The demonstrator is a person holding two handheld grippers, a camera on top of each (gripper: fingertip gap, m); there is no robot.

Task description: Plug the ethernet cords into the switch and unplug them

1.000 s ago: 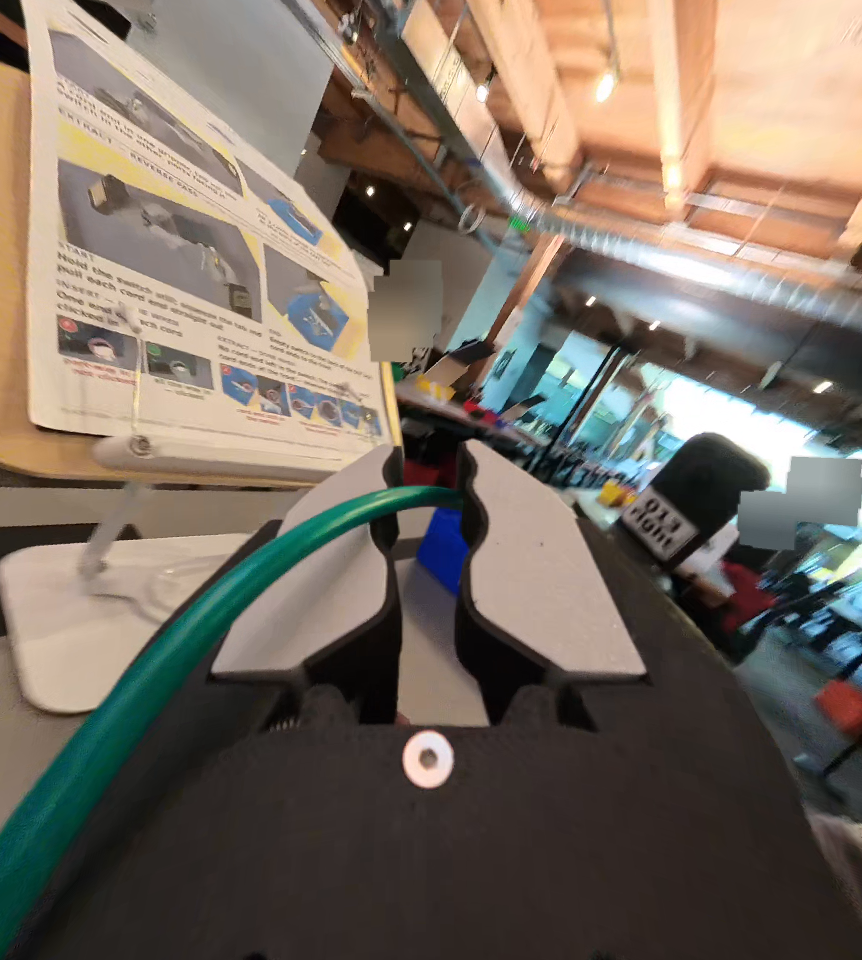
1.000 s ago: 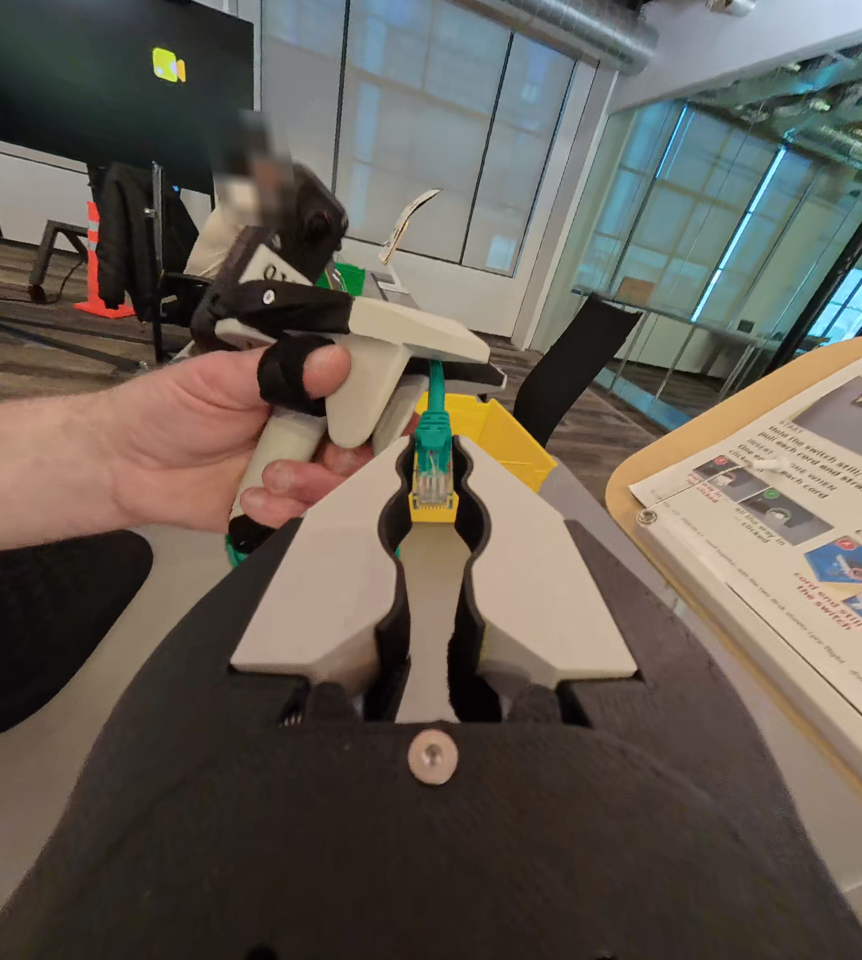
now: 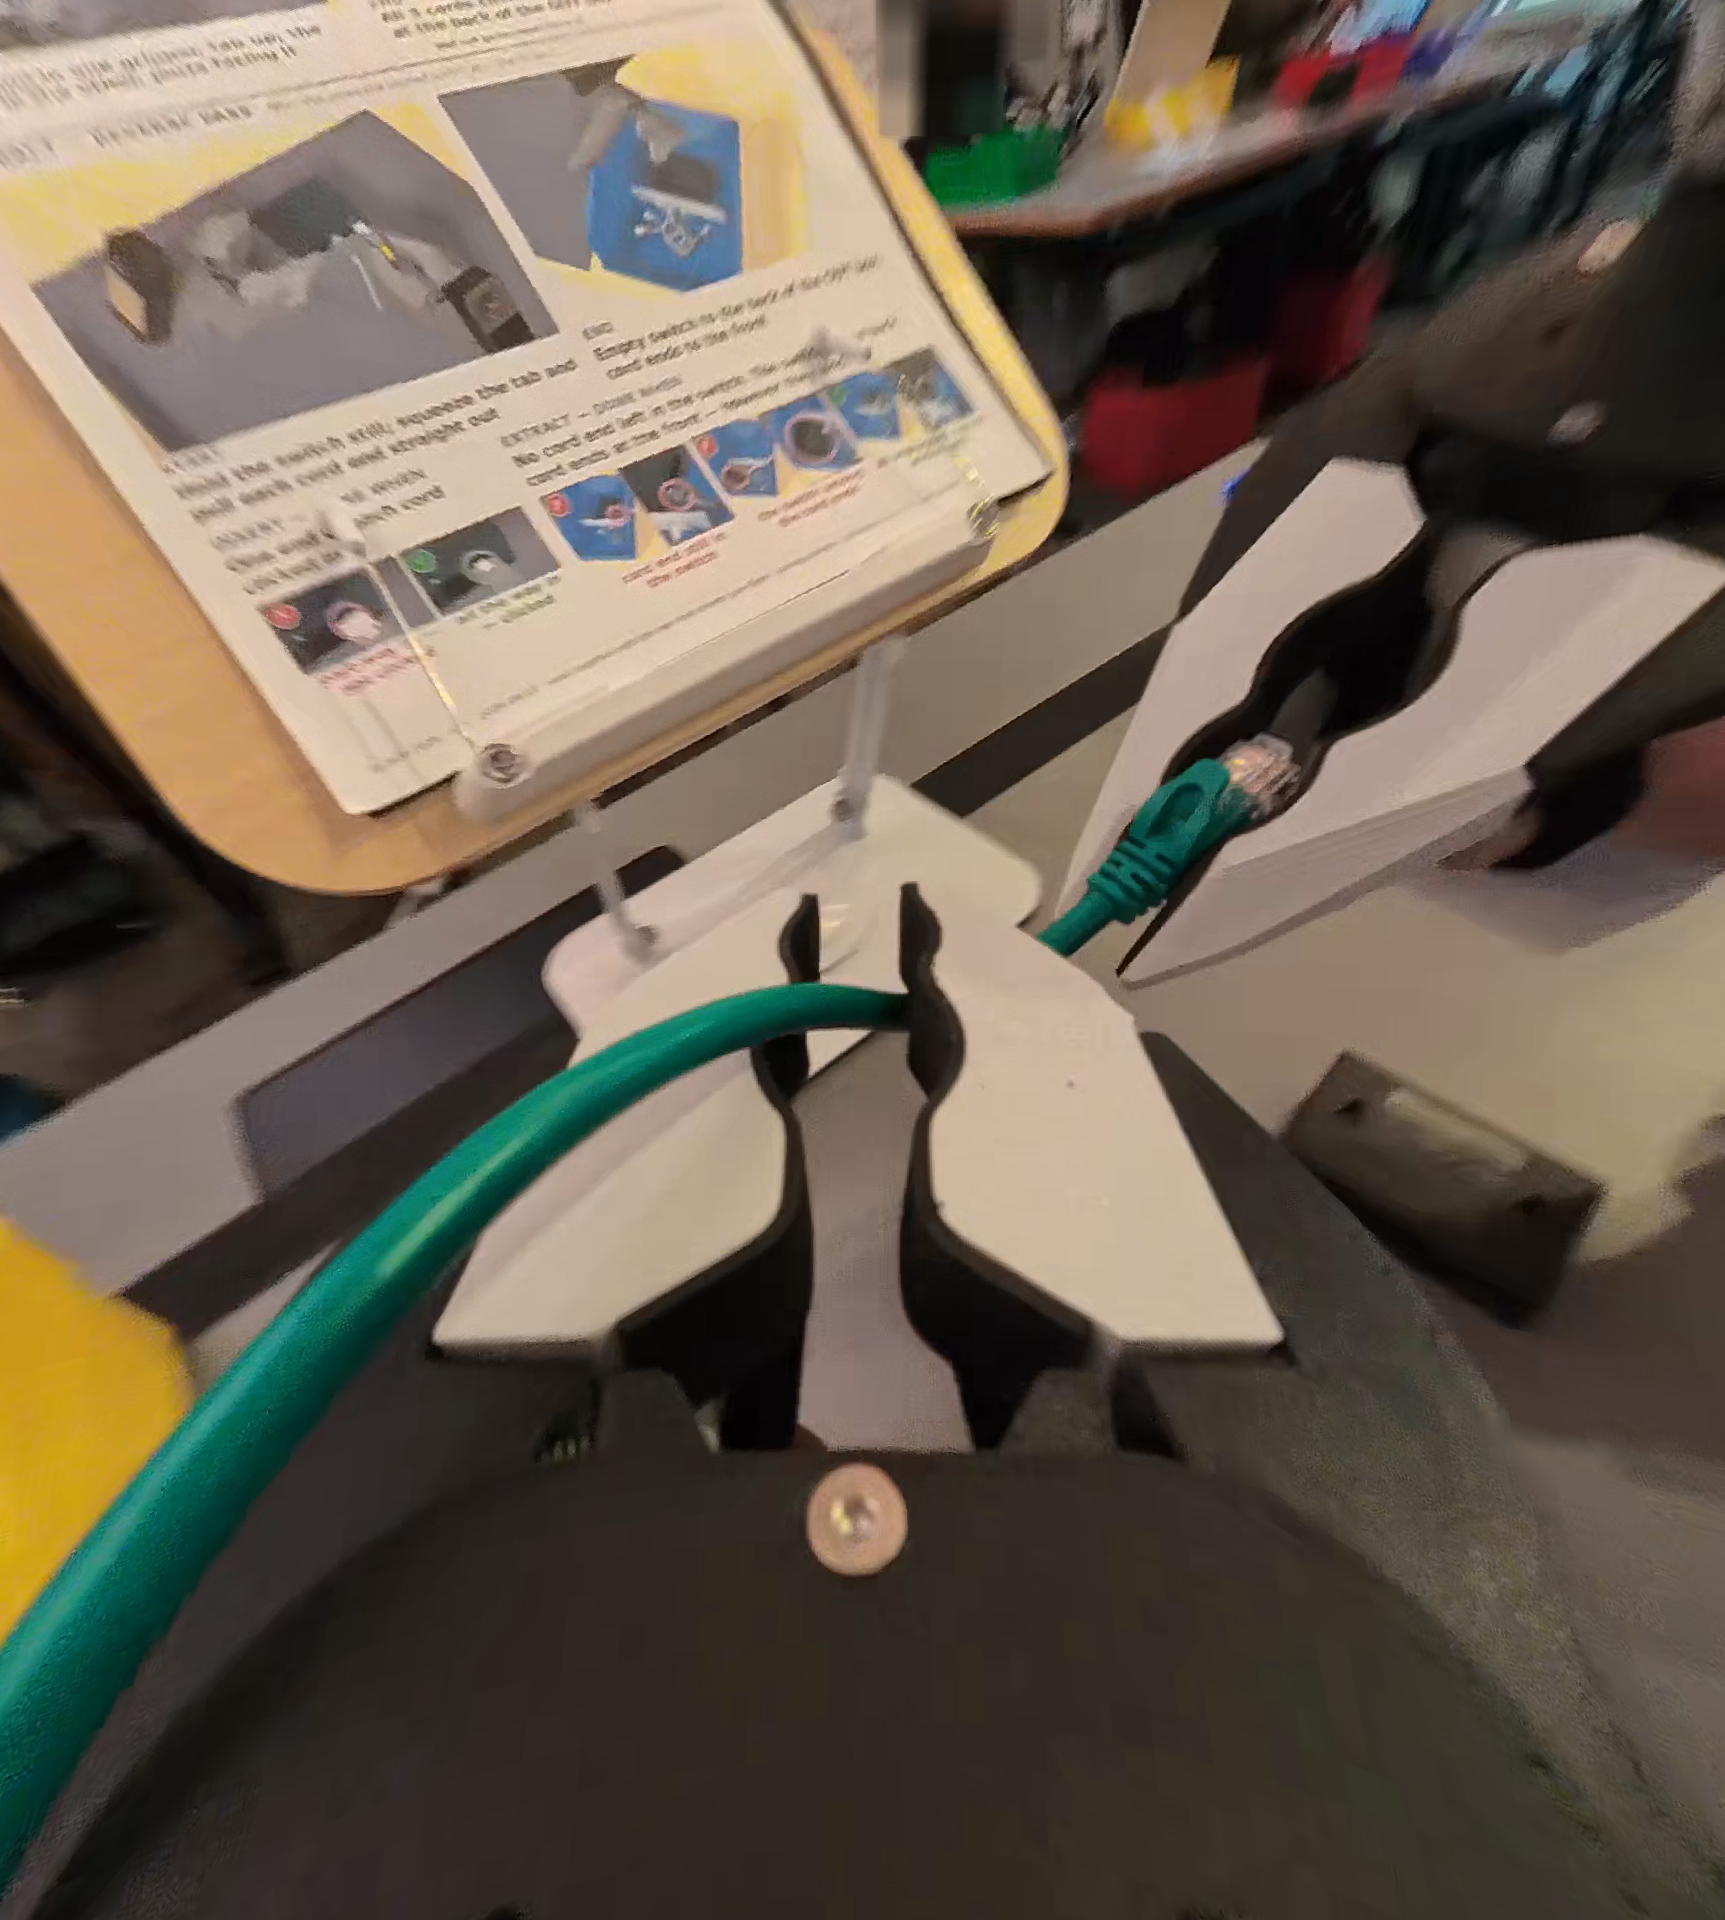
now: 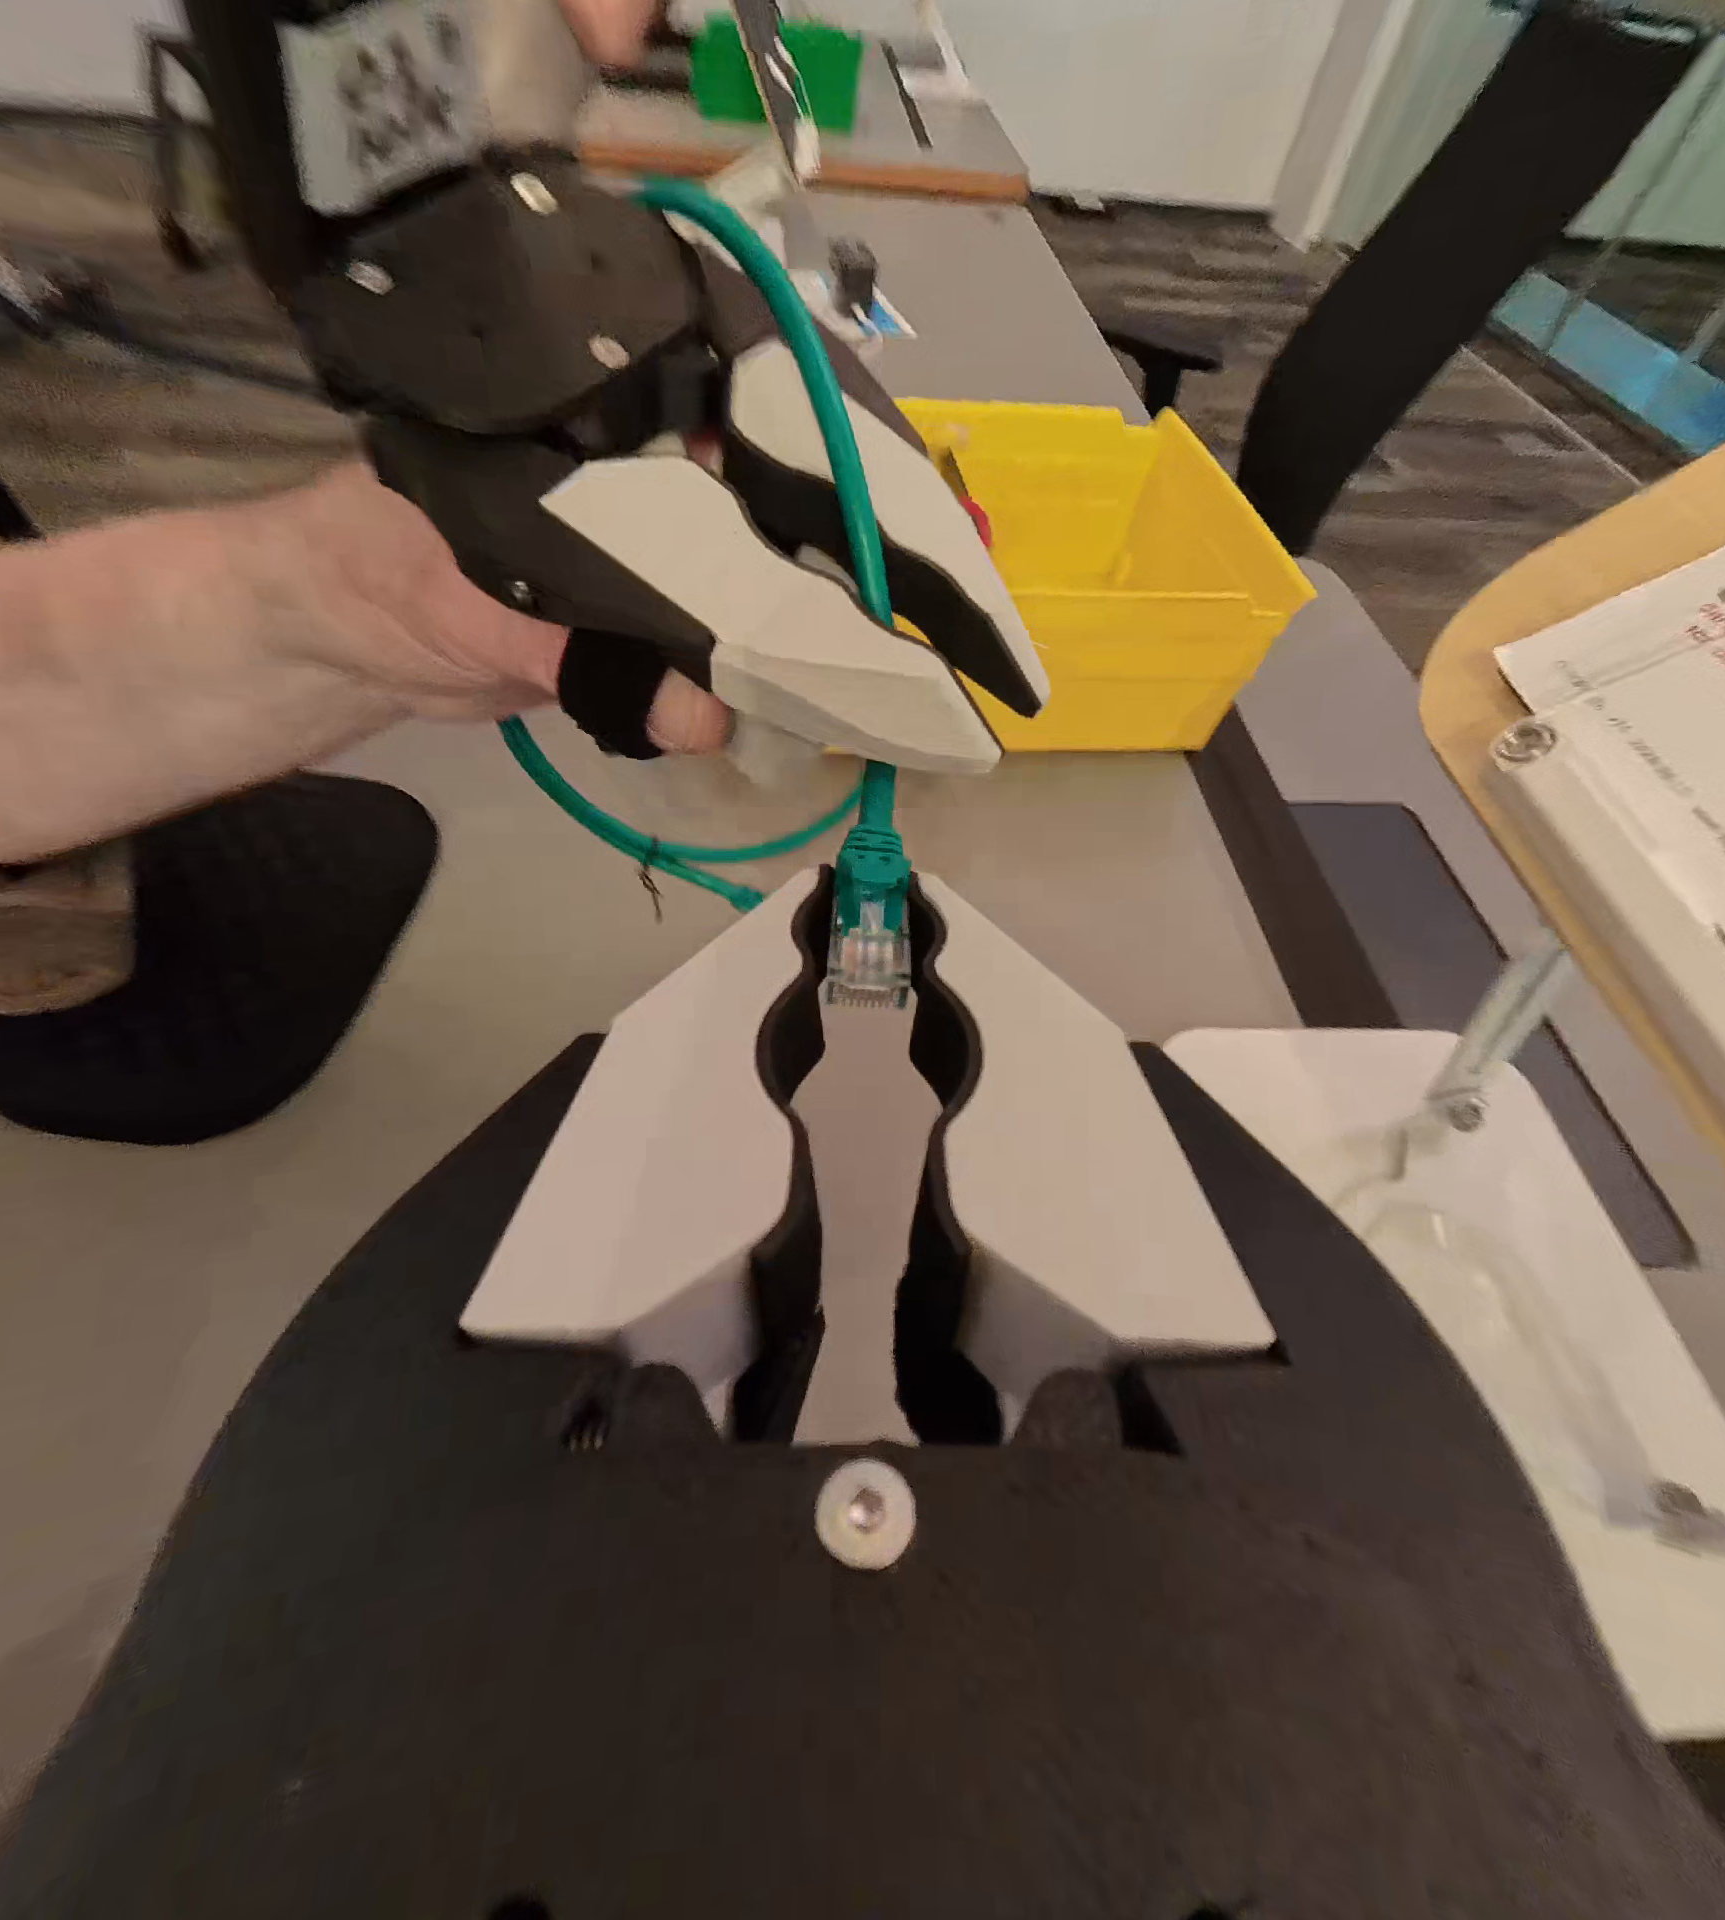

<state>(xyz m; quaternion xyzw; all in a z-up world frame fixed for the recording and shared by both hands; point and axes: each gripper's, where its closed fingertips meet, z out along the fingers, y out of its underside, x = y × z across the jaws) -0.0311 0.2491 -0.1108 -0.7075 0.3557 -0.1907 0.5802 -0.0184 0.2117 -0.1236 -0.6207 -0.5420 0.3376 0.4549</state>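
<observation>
A green ethernet cord (image 3: 484, 1132) runs between the fingertips of my left gripper (image 3: 853, 987), which is shut on it. The cord's clear plug (image 4: 868, 951) with its green boot is pinched at the tips of my right gripper (image 4: 868, 935), contacts facing the camera. In the left wrist view the plug (image 3: 1253, 769) sits in the right gripper (image 3: 1284, 727) just right of and beyond my left fingers. In the right wrist view the left gripper (image 4: 951, 675), held by a hand, hangs just above the plug. A dark grey box (image 3: 1440, 1184), apparently the switch, lies on the table at right.
A yellow bin (image 4: 1128, 582) stands behind the left gripper. An instruction board (image 3: 484, 416) on a white stand base (image 4: 1460, 1195) is close on the right of the right gripper. A black pad (image 4: 193, 956) lies at the table's left. The cord's slack (image 4: 692, 862) loops on the table. Spacing between my two grippers at the tips: around 4 cm.
Both grippers have tilted down towards the table, still holding the cord and its plug. The left gripper has swung over the cord just above the plug.
</observation>
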